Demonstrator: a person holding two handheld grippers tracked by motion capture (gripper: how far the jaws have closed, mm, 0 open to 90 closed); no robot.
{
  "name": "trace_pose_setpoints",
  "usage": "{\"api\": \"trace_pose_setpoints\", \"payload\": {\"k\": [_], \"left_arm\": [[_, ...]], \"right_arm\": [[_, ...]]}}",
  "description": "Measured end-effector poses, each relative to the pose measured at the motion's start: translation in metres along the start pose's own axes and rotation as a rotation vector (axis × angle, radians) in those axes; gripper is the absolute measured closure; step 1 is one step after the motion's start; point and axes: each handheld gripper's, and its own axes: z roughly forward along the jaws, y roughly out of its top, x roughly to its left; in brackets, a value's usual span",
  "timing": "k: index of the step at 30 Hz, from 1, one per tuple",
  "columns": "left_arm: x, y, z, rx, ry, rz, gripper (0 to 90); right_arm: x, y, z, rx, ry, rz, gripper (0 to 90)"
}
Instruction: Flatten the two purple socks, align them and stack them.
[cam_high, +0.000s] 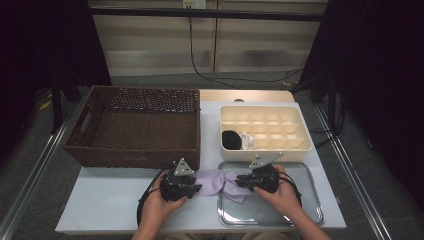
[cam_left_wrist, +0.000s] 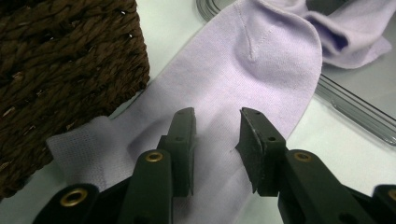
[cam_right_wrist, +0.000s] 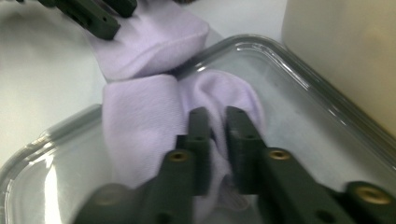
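Left claw (cam_high: 192, 189), high view: it rests near the front edge of the desk (cam_high: 107, 202), just ahead of the wicker basket (cam_high: 135, 125) and at the left end of a lilac sock (cam_high: 212, 180). The sock's long axis runs left to right, parallel to the front edge, from bare desk over the left rim of the clear tray (cam_high: 305, 200). Right claw (cam_high: 241, 181) sits at the sock's other end, inside the tray's left edge. Beyond the tray, a cream divided box (cam_high: 292, 131) holds a black sock (cam_high: 231, 140) and a white sock (cam_high: 247, 141) in adjoining compartments along its front left. Each hand is nearest its own end of the lilac sock.

Left gripper view: the left claw (cam_left_wrist: 217, 128) stands with jaws apart, poised on flat lilac fabric (cam_left_wrist: 243, 70); the sock stretches straight ahead of the jaws toward the tray rim (cam_left_wrist: 355, 112), the basket corner (cam_left_wrist: 65, 65) close on one side. Whether the tips press the cloth cannot be told.

Right gripper view: the right claw (cam_right_wrist: 217, 126) has its jaws drawn nearly together, pinching a bunched fold of the lilac sock (cam_right_wrist: 140, 121) over the tray floor (cam_right_wrist: 299, 135). The free length leads away from it over the rim to the left claw (cam_right_wrist: 100, 21). Judged from this, the coming move turns on pulling or folding along that one axis.
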Motion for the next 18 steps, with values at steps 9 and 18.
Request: {"api": "trace_pose_setpoints", "payload": {"k": [9, 18], "left_arm": [[0.000, 0.000, 0.000, 0.000, -0.004, 0.000, 65.6], [-0.001, 0.000, 0.000, -0.003, 0.004, 0.001, 64.6]], "right_arm": [[0.010, 0.009, -0.008, 0.013, 0.051, 0.001, 41.2], [0.015, -0.007, -0.005, 0.034, 0.046, -0.075, 79.7]]}}
